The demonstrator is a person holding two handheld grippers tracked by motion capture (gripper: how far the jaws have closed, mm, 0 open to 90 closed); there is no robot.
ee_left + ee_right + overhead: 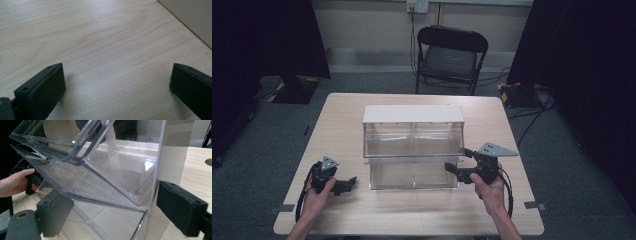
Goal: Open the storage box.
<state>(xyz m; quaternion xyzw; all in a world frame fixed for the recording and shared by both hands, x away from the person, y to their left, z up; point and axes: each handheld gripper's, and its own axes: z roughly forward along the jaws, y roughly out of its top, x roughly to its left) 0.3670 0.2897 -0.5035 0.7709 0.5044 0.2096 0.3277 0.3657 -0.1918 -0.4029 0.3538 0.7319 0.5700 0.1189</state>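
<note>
1. The storage box (pixel 413 150) is clear plastic with a white top.
2. The table (pixel 412 210) is pale wood grain.
3. Both grippers, left gripper (pixel 347 184) and right gripper (pixel 457 161), are black.
4. The chair (pixel 451 50) is black.

readable text: none in any view
clear plastic drawer cabinet with white top (pixel 413 114): no label, brand or number to read
light wood table (pixel 412 215): bare grain, no print
black folding chair (pixel 451 52): no marking legible
wall socket plate (pixel 417 6): too small to read
yellow-black hazard stripes (pixel 508 90): on floor stand base, a sign pattern, no words
</note>
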